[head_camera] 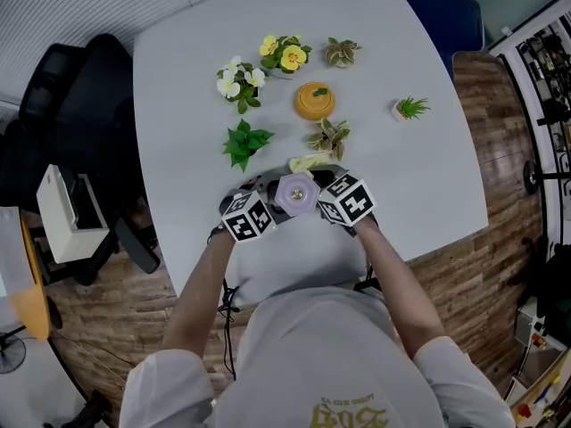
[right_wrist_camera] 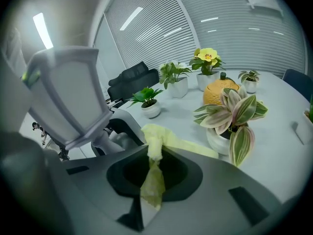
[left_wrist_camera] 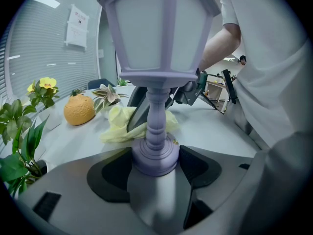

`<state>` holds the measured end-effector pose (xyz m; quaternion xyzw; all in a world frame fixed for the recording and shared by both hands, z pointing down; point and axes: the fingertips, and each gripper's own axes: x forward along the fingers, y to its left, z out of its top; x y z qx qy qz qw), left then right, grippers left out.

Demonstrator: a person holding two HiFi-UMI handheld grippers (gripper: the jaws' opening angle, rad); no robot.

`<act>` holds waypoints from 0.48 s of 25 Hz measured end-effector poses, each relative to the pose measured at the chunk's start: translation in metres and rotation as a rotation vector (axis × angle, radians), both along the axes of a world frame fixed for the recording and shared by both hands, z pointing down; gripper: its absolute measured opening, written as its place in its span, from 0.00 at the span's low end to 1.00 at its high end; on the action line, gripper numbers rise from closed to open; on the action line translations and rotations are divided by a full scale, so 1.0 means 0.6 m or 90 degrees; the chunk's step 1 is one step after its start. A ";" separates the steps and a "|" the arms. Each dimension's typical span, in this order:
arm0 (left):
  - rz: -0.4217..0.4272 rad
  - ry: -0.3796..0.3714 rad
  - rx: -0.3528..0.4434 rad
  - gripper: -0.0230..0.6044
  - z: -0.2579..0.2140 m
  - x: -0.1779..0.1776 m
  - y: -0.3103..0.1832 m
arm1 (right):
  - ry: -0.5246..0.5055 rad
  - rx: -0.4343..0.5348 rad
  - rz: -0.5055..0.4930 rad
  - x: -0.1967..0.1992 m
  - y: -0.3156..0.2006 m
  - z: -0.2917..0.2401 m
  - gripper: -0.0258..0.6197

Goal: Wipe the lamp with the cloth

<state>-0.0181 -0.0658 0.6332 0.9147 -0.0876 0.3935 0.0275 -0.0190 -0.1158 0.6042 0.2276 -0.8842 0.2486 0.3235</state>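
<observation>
The left gripper (left_wrist_camera: pixel 155 161) has its jaws closed on the round foot of the purple lamp (left_wrist_camera: pixel 161 58), which stands upright near the tabletop's (head_camera: pixel 428 185) front edge. The right gripper (right_wrist_camera: pixel 154 175) pinches the yellow cloth (right_wrist_camera: pixel 157 143) between its jaws. The lamp head lies just to their left and higher, so I think this side does the wiping.

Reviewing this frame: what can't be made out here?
Head view: lamp stem and base, hidden under its own top.
Left gripper view: lamp roof, cut off by the top edge; print on the wall notice, too small.
Right gripper view: lamp base, behind the right gripper body.
</observation>
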 end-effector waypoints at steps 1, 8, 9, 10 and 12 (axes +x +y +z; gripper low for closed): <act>0.000 0.000 -0.001 0.52 0.000 0.000 0.000 | -0.002 -0.002 0.009 0.001 -0.004 0.001 0.13; 0.000 -0.001 -0.001 0.52 0.001 0.000 0.000 | -0.024 -0.041 0.042 0.004 -0.011 0.007 0.13; 0.000 -0.001 -0.001 0.52 0.001 0.000 0.001 | -0.026 -0.046 0.047 0.005 -0.011 0.007 0.13; -0.001 0.000 -0.001 0.52 0.001 0.000 0.001 | -0.026 -0.049 0.050 0.006 -0.011 0.007 0.13; -0.001 0.000 -0.001 0.52 0.001 0.000 0.001 | -0.026 -0.054 0.057 0.008 -0.013 0.010 0.13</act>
